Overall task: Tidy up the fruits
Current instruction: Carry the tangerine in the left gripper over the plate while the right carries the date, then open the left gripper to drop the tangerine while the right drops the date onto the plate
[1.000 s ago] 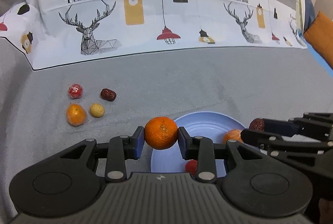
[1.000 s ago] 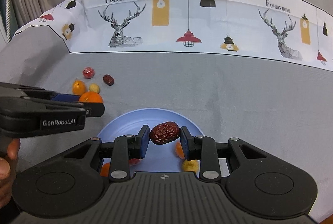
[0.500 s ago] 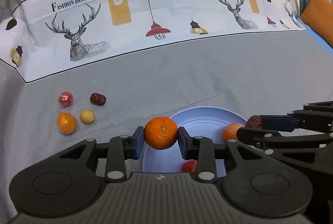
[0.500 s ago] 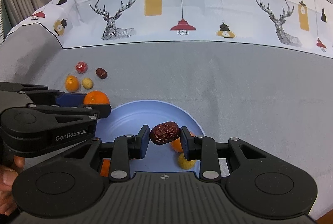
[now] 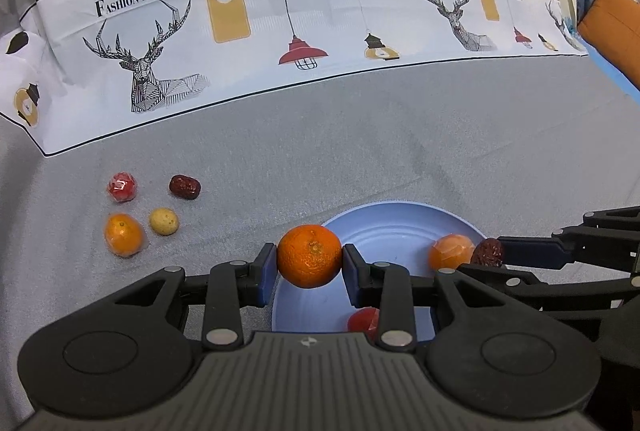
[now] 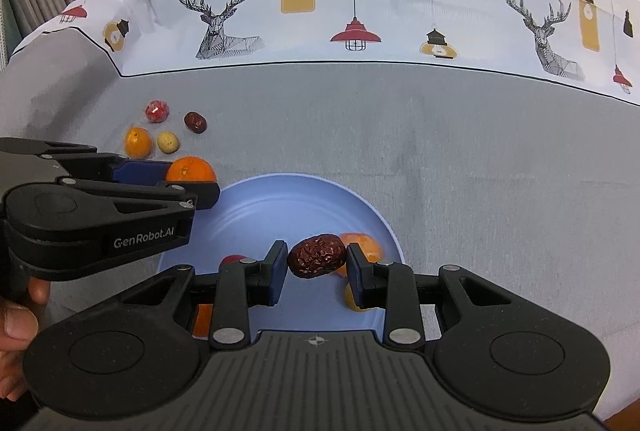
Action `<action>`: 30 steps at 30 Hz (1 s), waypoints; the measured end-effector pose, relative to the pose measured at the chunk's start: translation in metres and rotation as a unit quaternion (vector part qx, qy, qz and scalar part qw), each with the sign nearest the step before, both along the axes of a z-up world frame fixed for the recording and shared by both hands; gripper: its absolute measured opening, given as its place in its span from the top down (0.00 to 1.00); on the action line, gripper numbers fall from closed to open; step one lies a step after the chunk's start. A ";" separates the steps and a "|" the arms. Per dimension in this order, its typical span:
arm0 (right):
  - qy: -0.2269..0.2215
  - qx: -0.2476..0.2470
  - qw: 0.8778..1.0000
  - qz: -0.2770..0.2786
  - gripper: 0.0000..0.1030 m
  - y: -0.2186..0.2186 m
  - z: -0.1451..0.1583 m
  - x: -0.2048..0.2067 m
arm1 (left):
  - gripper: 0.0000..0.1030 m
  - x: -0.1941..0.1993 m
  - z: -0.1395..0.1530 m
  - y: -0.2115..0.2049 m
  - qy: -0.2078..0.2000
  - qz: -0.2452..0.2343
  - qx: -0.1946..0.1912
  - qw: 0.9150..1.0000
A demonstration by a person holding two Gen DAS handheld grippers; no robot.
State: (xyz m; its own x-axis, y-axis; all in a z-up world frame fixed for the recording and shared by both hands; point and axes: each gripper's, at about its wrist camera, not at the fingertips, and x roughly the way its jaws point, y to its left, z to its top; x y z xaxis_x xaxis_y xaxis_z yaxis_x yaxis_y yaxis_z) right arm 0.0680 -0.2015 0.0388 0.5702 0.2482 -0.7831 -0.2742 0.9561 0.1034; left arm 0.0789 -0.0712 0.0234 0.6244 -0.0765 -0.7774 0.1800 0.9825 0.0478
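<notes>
My left gripper (image 5: pixel 309 263) is shut on an orange mandarin (image 5: pixel 309 261), held just over the left rim of the blue plate (image 5: pixel 384 227). In the right wrist view the same gripper (image 6: pixel 192 177) and its mandarin (image 6: pixel 191 170) hang at the plate's (image 6: pixel 256 215) left edge. My right gripper (image 6: pixel 317 262) is shut on a wrinkled red date (image 6: pixel 317 255) above the plate's middle; this date (image 5: pixel 488 251) also shows at the right of the left wrist view. Inside the plate lie an orange fruit (image 5: pixel 450 251), a red fruit (image 5: pixel 364 321) and a yellow one (image 6: pixel 352 301), partly hidden by the fingers.
On the grey bedspread left of the plate lie a wrapped red fruit (image 5: pixel 122 187), a second date (image 5: pixel 184 187), a small orange (image 5: pixel 123 234) and a small yellow fruit (image 5: pixel 163 221). A printed white band (image 5: pixel 280 23) crosses the far side. An orange cushion (image 5: pixel 616 31) sits far right.
Both grippers keep their fruit and stay over the plate. The views have shifted slightly, with the plate sitting a little more under the right gripper than a second ago.
</notes>
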 end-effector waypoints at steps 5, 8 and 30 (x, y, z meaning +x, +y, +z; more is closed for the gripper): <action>0.003 -0.001 1.000 -0.002 0.67 0.000 -0.001 -0.001 | 0.63 0.001 -0.001 0.000 0.003 0.000 -0.002 1.000; 0.006 -0.002 1.000 -0.001 0.67 0.000 -0.001 0.000 | 0.63 0.002 -0.002 0.001 0.005 0.000 -0.003 1.000; 0.015 -0.010 1.000 0.001 0.67 0.001 -0.006 -0.001 | 0.62 0.002 -0.006 -0.005 0.020 -0.019 -0.016 0.999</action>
